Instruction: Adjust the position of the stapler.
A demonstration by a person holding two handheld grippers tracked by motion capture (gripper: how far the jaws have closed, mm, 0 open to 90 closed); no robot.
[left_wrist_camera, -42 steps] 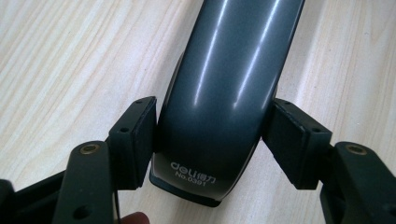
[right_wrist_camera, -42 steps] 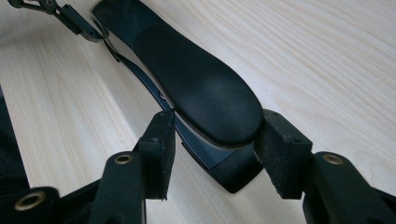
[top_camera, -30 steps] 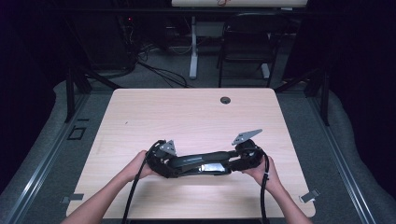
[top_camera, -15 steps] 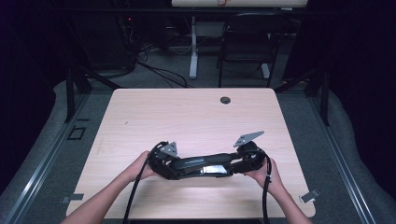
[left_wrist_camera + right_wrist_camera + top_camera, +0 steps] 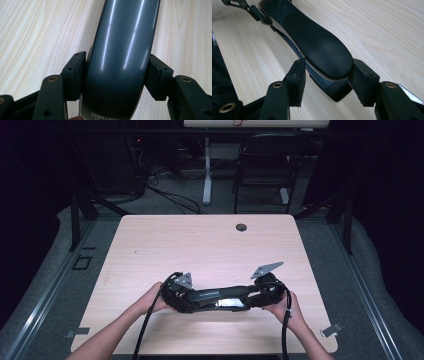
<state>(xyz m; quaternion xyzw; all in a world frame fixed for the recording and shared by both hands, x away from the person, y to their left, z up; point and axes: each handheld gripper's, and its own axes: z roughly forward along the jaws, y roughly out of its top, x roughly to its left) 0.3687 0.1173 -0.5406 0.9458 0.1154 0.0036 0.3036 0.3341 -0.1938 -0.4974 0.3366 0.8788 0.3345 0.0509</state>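
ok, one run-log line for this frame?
object: long dark grey stapler on light wood table | left gripper: shut on one end | right gripper: jaws flank other end, grip unclear

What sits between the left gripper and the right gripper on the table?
In the high view, a long dark stapler spans the gap between the left gripper and the right gripper, one end in each gripper's jaws.

We see a light wood table [image 5: 165, 245] with rounded corners. A small dark round grommet [image 5: 242, 227] sits near its far edge, right of the middle. A long dark stapler [image 5: 220, 297] lies flat on the wood near the near edge, lengthwise along that edge, about midway between the sides.
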